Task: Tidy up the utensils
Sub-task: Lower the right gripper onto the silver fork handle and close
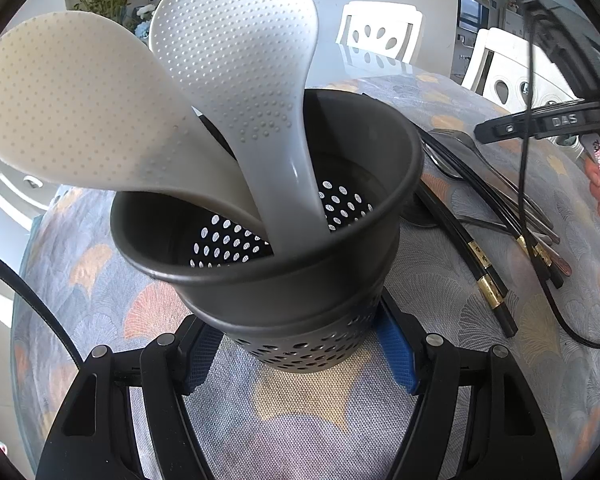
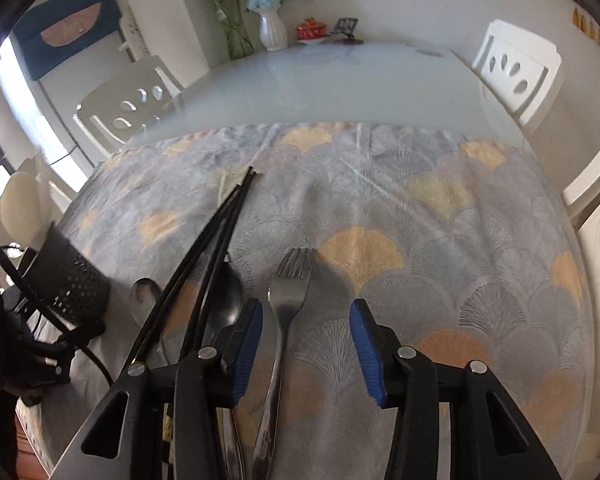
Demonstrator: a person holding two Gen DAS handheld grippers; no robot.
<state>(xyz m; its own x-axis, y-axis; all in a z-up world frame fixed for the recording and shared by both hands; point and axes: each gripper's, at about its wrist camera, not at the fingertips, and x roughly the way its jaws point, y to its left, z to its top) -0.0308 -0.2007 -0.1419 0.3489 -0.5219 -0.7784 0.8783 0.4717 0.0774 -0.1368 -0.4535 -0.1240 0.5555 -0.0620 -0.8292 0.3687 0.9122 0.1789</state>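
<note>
Left gripper (image 1: 300, 344) clamps the utensil holder (image 1: 284, 240), frame centre. Right gripper (image 2: 306, 344), jaws spread, straddles the fork (image 2: 288, 292), lower centre. Step: fork pickup. Next: lower, pinch its handle.

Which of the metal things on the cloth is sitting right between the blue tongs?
The fork. Its handle runs between the right tongs, which aren't pinching it. The spoon lies outside them, on the left, under the black chopsticks.
</note>
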